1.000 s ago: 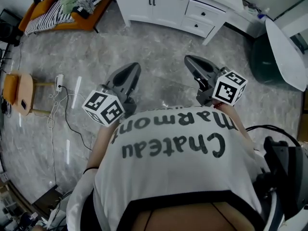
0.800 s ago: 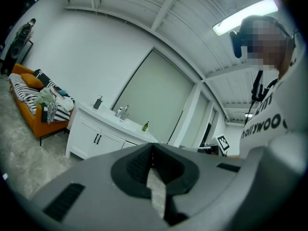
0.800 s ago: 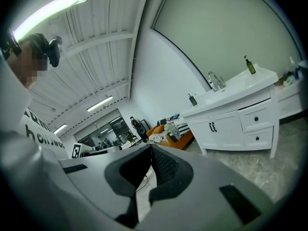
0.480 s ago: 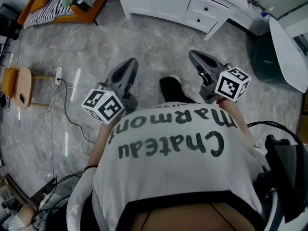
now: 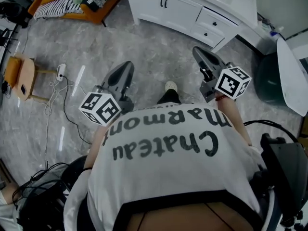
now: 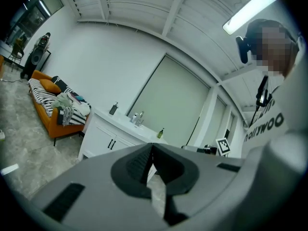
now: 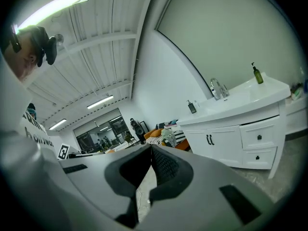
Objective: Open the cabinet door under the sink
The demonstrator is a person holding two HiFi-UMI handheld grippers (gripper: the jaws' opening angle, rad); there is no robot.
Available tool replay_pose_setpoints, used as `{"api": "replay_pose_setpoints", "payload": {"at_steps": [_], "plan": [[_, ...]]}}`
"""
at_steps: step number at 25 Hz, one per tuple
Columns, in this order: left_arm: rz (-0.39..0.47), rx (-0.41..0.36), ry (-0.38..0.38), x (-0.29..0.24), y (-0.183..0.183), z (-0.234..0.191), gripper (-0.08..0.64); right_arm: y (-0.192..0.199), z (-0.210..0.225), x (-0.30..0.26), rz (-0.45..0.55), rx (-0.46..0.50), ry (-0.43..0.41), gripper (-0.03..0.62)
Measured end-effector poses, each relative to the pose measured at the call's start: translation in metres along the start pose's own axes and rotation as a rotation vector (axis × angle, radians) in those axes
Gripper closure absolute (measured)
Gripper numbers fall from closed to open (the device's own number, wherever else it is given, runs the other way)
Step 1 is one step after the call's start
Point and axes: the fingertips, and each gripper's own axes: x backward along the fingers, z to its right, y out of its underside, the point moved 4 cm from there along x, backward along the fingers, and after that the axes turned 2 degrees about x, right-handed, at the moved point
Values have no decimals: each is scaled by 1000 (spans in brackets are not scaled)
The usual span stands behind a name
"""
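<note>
The white sink cabinet [image 5: 183, 11] stands at the top of the head view, its two doors shut, with a pair of black handles [image 5: 164, 3] where they meet. My left gripper [image 5: 126, 69] and right gripper [image 5: 198, 51] are held out in front of the person's chest, both shut and empty, well short of the cabinet. The left gripper view looks past the shut left gripper [image 6: 152, 145] to the cabinet doors [image 6: 103, 139] and the faucet [image 6: 138, 119]. The right gripper view has the right gripper [image 7: 150, 147] shut, with the door handles [image 7: 210, 139] far off.
Two drawers [image 5: 211, 20] sit to the right of the doors. An orange sofa with a striped blanket [image 5: 72, 1] is at top left, and a wooden stool [image 5: 21, 78] and a power strip with cables [image 5: 60, 73] at left. A dark round bin [image 5: 267, 73] is at right.
The person has stepped toward the cabinet, and a shoe now shows between the grippers. Both grippers were carried forward and stayed shut. The cabinet sits lower and nearer in the head view.
</note>
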Motion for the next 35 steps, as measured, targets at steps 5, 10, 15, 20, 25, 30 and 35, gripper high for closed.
{"api": "replay_pose_setpoints", "payload": {"at_steps": [5, 10, 15, 20, 25, 30, 35], "plan": [[7, 5, -33, -30, -15, -9, 552, -18, 29, -25, -21, 32, -13, 580], [31, 45, -74, -58, -26, -20, 552, -29, 57, -42, -69, 91, -3, 580], [5, 57, -102, -85, -28, -33, 552, -34, 83, -55, -104, 68, 12, 580], [-24, 58, -122, -114, -30, -41, 552, -39, 112, -69, -130, 22, 23, 580], [-37, 66, -139, -139, -32, -54, 552, -41, 134, -82, -163, 21, 19, 580], [-47, 64, -153, -169, -32, -61, 552, -46, 165, -91, -193, 18, 30, 580], [-51, 59, -162, -197, -35, -65, 552, -55, 194, -99, -206, 32, 31, 580]]}}
